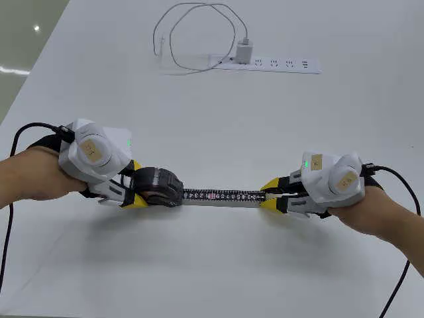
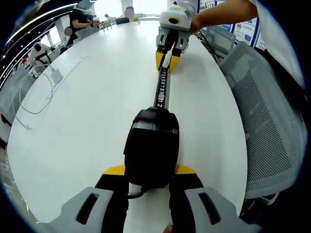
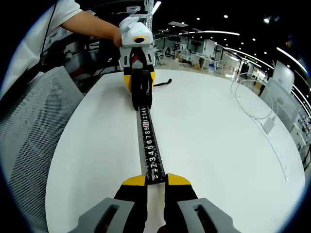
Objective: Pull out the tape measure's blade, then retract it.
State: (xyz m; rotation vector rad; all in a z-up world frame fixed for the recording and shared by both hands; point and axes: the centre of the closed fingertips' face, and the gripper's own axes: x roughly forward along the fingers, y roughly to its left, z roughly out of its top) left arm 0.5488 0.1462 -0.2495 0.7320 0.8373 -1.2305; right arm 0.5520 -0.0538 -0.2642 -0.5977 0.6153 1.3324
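The black tape measure case (image 1: 159, 186) rests on the white table, held between the yellow-tipped jaws of my left gripper (image 1: 136, 189); in the left gripper view the case (image 2: 151, 145) fills the space between the jaws of my left gripper (image 2: 150, 171). Its blade (image 1: 222, 196) runs out to the right, black with printed numbers. My right gripper (image 1: 268, 195) is shut on the blade's end. In the right gripper view the blade (image 3: 148, 145) stretches from my right gripper (image 3: 155, 180) to the case (image 3: 141, 87).
A white power strip (image 1: 271, 63) with a plugged charger (image 1: 244, 51) and a looping white cable (image 1: 192, 40) lies at the table's far side. A grey mesh chair (image 2: 272, 111) stands at the table's edge. People sit far off at the table's other end.
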